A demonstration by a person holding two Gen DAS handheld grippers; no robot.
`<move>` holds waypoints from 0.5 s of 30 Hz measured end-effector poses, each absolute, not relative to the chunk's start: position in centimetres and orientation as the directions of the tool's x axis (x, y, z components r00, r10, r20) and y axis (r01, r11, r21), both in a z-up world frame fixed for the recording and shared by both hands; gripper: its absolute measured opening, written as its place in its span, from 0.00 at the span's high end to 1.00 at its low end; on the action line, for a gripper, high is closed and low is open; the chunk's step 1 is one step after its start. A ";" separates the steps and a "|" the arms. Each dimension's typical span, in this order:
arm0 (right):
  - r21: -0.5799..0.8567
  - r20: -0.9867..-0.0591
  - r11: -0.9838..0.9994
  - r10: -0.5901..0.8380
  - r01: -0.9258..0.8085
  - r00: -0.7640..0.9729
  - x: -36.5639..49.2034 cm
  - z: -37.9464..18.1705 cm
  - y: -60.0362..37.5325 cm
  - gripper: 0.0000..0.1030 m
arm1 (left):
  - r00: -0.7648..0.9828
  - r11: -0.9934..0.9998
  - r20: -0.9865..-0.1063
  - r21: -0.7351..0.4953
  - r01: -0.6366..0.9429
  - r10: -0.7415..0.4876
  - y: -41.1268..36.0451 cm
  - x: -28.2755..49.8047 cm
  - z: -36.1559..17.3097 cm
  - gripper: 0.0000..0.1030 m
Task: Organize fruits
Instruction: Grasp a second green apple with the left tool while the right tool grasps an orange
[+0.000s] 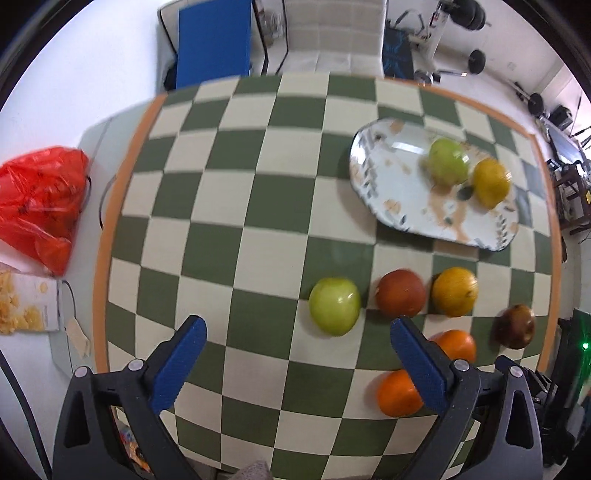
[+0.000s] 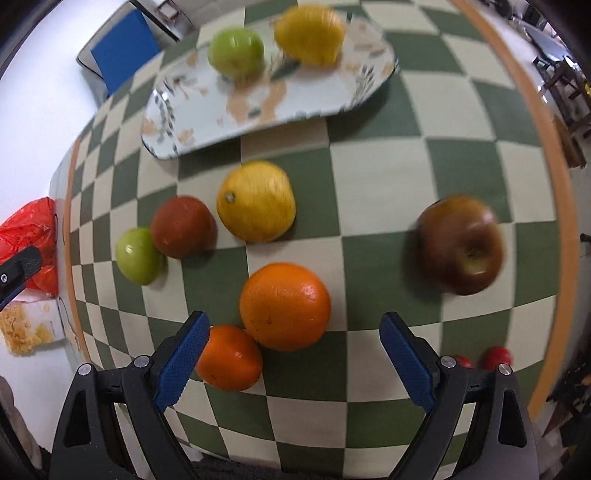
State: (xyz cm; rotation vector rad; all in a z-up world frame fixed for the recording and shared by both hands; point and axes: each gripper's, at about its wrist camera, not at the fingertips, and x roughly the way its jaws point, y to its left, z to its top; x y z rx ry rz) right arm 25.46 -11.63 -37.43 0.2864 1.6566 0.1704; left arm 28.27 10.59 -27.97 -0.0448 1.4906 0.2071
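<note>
Wide open checkered tablecloth (image 1: 240, 206) lay ahead of the left gripper (image 1: 297, 332), nothing on it up to the far edge. To its right, the green apple (image 1: 334, 311), red apple (image 1: 400, 297) and lemon (image 1: 455, 291) formed a tight row. The right gripper (image 2: 293, 328) faced two touching oranges (image 2: 285, 305) between its spread fingers. A clear lane ran between them and the dark apple (image 2: 461, 244). The plate (image 2: 207, 110) blocked beyond.

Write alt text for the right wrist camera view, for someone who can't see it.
The open right gripper hovers over a checkered cloth, its blue fingers flanking two oranges. Beyond lie a lemon, a red apple, a green apple and, off right, a dark apple. A plate at the back holds another green apple and lemon.
</note>
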 end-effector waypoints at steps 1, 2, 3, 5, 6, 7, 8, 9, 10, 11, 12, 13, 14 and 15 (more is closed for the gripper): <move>0.283 -0.951 0.955 0.292 0.090 -0.104 25.3 -38.4 -11.3 0.11 | 0.034 0.981 -0.994 0.097 -0.167 0.104 10.9 28.4 -29.2 0.01; 0.288 -0.947 0.953 0.298 0.095 -0.121 25.2 -39.2 -11.0 0.13 | 0.001 0.981 -0.995 0.096 -0.168 0.098 11.0 28.6 -30.6 0.01; 0.291 -0.944 0.952 0.302 0.096 -0.135 25.2 -39.8 -10.8 0.14 | -0.015 0.981 -0.995 0.096 -0.168 0.094 11.1 28.8 -31.4 0.01; 0.294 -0.939 0.951 0.306 0.093 -0.160 25.2 -40.9 -10.2 0.21 | -0.056 0.982 -0.995 0.086 -0.167 0.078 11.2 29.3 -33.5 0.01; 0.288 -0.939 0.954 0.299 0.083 -0.169 25.2 -41.1 -10.0 0.22 | -0.077 0.984 -0.995 0.072 -0.165 0.060 11.1 29.5 -34.6 0.01; 0.285 -0.940 0.956 0.294 0.076 -0.173 25.2 -41.3 -9.8 0.23 | -0.088 0.984 -0.995 0.069 -0.163 0.055 11.1 29.8 -35.3 0.01; 0.281 -0.941 0.957 0.289 0.068 -0.175 25.2 -41.4 -9.7 0.25 | -0.101 0.985 -0.993 0.069 -0.156 0.054 10.9 30.0 -36.0 0.01; 0.277 -0.942 0.959 0.283 0.061 -0.178 25.2 -41.6 -9.5 0.26 | -0.108 0.987 -0.993 0.065 -0.146 0.050 10.8 30.1 -36.6 0.04; 0.271 -0.943 0.961 0.276 0.053 -0.184 25.2 -41.8 -9.4 0.28 | -0.106 0.989 -0.994 0.056 -0.134 0.042 10.5 30.3 -37.0 0.08; 0.267 -0.944 0.962 0.271 0.049 -0.189 25.5 -41.8 -9.2 0.29 | -0.104 0.991 -0.994 0.053 -0.122 0.040 10.3 30.4 -37.3 0.15; 0.264 -0.944 0.964 0.268 0.045 -0.194 25.5 -42.0 -9.1 0.29 | -0.106 0.993 -0.994 0.049 -0.106 0.037 9.9 30.4 -37.7 0.23; 0.257 -0.945 0.965 0.260 0.041 -0.200 25.5 -42.2 -9.0 0.29 | -0.108 0.995 -0.994 0.039 -0.092 0.029 9.6 30.5 -38.0 0.27; 0.253 -0.945 0.967 0.255 0.039 -0.206 25.6 -42.5 -8.8 0.30 | -0.108 0.996 -0.994 0.028 -0.088 0.019 9.5 30.5 -38.2 0.35; 0.261 -0.941 0.964 0.264 0.042 -0.211 25.6 -42.7 -8.8 0.32 | -0.106 0.996 -0.994 0.011 -0.087 0.002 9.4 30.5 -38.4 0.45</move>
